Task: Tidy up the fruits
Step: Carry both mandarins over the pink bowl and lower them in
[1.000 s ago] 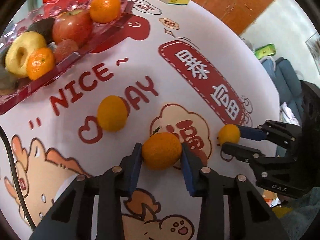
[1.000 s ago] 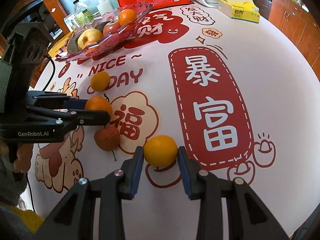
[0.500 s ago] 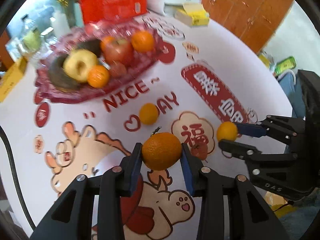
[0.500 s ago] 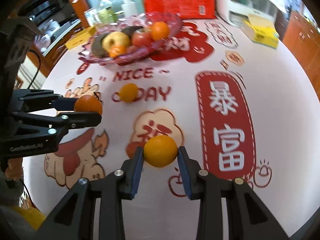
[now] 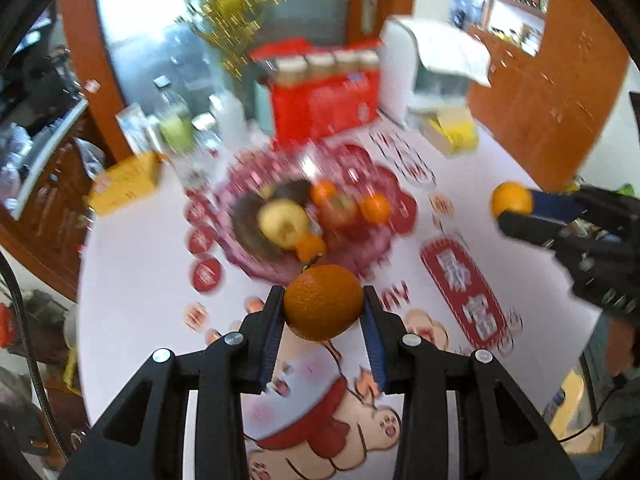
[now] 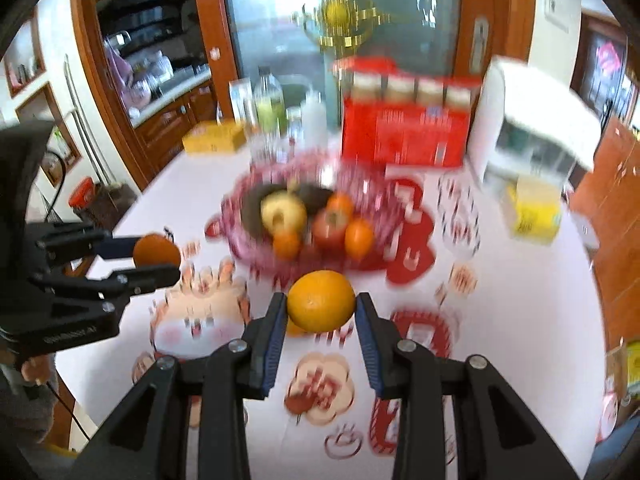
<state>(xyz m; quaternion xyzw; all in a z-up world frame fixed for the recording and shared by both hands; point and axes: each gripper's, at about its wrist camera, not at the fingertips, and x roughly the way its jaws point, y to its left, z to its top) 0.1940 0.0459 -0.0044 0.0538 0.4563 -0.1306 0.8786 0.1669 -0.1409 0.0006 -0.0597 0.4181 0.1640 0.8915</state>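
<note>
My left gripper [image 5: 323, 306] is shut on a dark orange tangerine [image 5: 323, 300], held high above the table. My right gripper [image 6: 321, 304] is shut on a brighter orange [image 6: 321, 300], also lifted. Each gripper shows in the other's view: the right gripper [image 5: 510, 206] with its orange at the right edge, the left gripper [image 6: 158, 258] with its tangerine at the left. Ahead of both stands a red transparent fruit tray [image 5: 372, 248] [image 6: 380, 204] holding a yellow apple [image 6: 283, 211], a red apple [image 6: 330, 226], small oranges and dark fruit. A small dark red fruit [image 6: 298, 402] lies on the tablecloth below.
The round table carries a white cloth with red prints [image 6: 520, 312]. Behind the tray stand a red box [image 6: 404, 128], bottles [image 6: 272, 108], a white appliance [image 6: 532, 128], a yellow tissue box [image 6: 534, 210] and a yellow carton [image 6: 214, 140]. Wooden cabinets surround the table.
Both grippers have risen well above the table with their fruits and tilted up, so the tray and the back of the room came into view. Both grips held.
</note>
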